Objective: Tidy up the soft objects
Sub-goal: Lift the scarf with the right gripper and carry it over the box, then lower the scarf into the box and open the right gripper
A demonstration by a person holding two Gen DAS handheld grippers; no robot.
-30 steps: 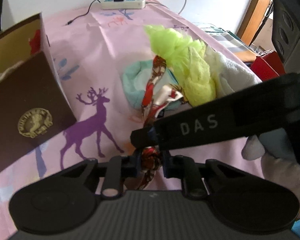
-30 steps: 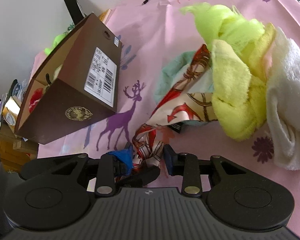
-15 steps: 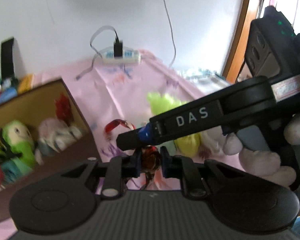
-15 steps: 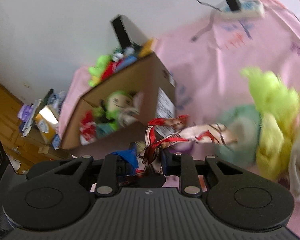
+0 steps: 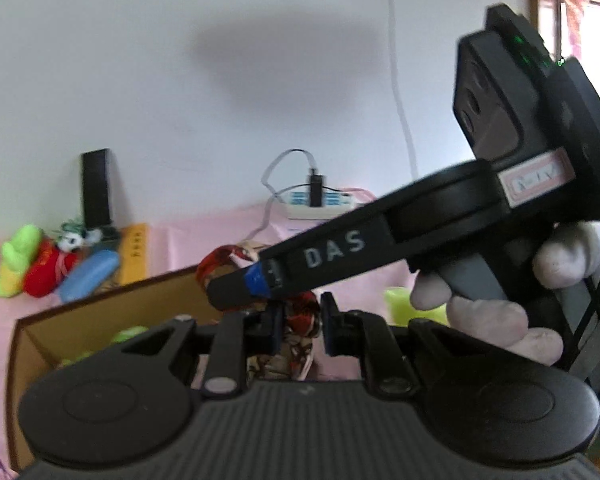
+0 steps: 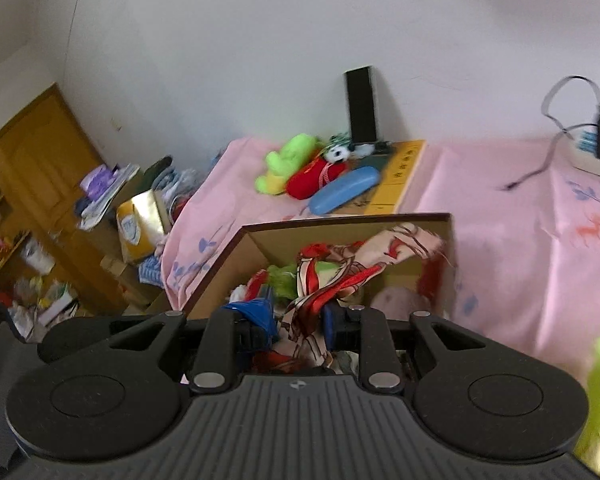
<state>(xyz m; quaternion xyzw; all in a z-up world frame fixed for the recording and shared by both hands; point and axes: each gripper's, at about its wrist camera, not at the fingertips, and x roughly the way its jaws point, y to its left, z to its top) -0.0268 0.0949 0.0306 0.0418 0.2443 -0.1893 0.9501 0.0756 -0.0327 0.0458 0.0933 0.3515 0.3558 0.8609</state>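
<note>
I am pinching the scarf point(image 5: 296, 332) in my left tongs point(image 5: 298, 326), both pads pressing on a bunched fold of red and cream cloth. My right tongs point(image 6: 300, 320) are clamping the same scarf point(image 6: 340, 276) a little way along it, and in the left view their long black finger is crossing just above my left pads, with my gloved hand point(image 5: 496, 312) wrapped round the handle behind. So the scarf is hanging in the air between the two grips, and its loose end is trailing forward over the open box point(image 6: 380, 222).

The scarf is looking thin, light and slippery, with no stiffness at all; I am judging that it will sag, slide through a weak pinch and drape wherever gravity takes it. Holding a gathered bunch, as I am doing, seems safer than holding a single edge, and keeping the two grips apart should stop it from balling up.

Inside the box, plush toys point(image 6: 288, 274) are lying under the scarf's free end. Beyond the box, on the pink cloth point(image 6: 500, 248), a green toy point(image 6: 290, 160) and a red one are sitting near the wall, and a power strip point(image 5: 320, 204) is resting further back.
</note>
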